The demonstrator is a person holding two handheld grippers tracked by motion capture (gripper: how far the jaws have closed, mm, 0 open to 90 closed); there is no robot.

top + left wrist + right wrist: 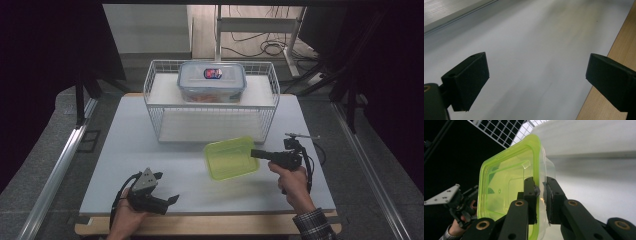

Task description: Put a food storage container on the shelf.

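Right gripper view shows fingers [540, 200] pinching the green container's [506, 185] wall (left gripper [536, 80] gapes empty).

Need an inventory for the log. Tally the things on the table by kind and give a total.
Green container: 1
Clear lidded container: 1
White wire basket: 1
Handheld grippers, left gripper and right gripper: 2
Total: 5

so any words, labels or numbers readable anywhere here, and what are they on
None can be read.
Red, blue and white label on the lid of the clear container in the wire basket: some print, too small and blurred to read.
Green tub, held by the right gripper: no text visible.
Left gripper: no marking visible.
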